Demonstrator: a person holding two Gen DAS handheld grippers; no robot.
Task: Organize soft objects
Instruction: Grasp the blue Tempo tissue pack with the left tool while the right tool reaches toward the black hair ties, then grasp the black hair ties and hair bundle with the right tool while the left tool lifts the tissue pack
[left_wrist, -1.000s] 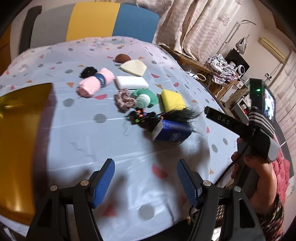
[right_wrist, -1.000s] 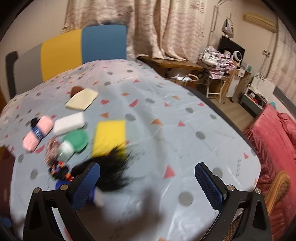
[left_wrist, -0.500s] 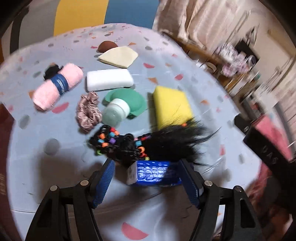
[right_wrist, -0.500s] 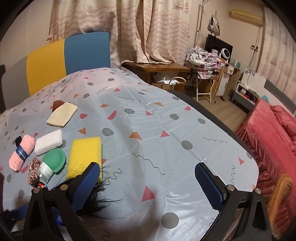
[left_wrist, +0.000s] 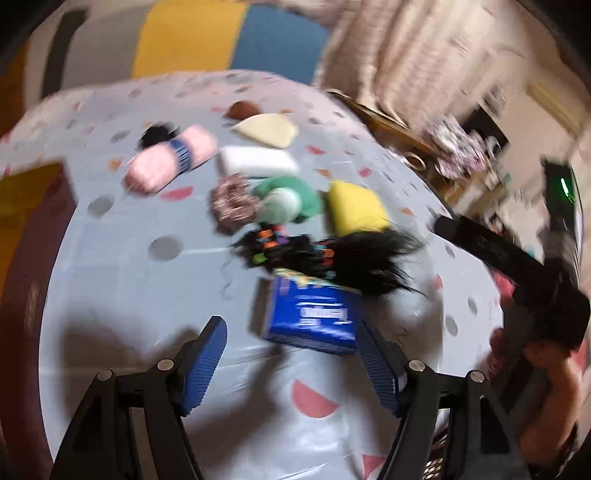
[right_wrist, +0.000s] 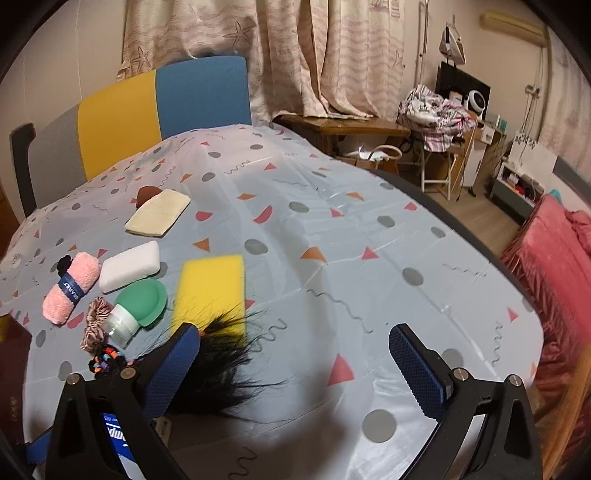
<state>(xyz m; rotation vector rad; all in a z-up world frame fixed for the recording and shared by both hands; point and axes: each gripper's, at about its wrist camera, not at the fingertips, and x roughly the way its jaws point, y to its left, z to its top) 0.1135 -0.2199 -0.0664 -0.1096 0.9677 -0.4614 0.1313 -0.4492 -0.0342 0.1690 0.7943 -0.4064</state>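
Soft things lie on the patterned tablecloth (right_wrist: 332, 236): a pink rolled towel (left_wrist: 170, 157) (right_wrist: 72, 286), a white sponge (left_wrist: 256, 162) (right_wrist: 129, 266), a yellow sponge (left_wrist: 356, 208) (right_wrist: 210, 286), a cream cloth (left_wrist: 266, 129) (right_wrist: 159, 212), a scrunchie (left_wrist: 232, 203) (right_wrist: 94, 323), a green cap with bottle (left_wrist: 288, 199) (right_wrist: 138, 306), a black hair piece with beads (left_wrist: 347, 258) (right_wrist: 221, 369) and a blue packet (left_wrist: 314, 317) (right_wrist: 114, 439). My left gripper (left_wrist: 291, 365) is open just short of the blue packet. My right gripper (right_wrist: 295, 365) is open and empty above the hair piece.
A dark box with a yellow surface (left_wrist: 26, 206) stands at the table's left edge. A grey, yellow and blue chair back (right_wrist: 147, 107) stands behind the table. A red sofa (right_wrist: 554, 266) and cluttered shelves (right_wrist: 443, 110) lie to the right.
My left gripper swung in close over the blue packet, then drew back a little. My right gripper pulled back and rose away from the hair piece. Both stayed open.
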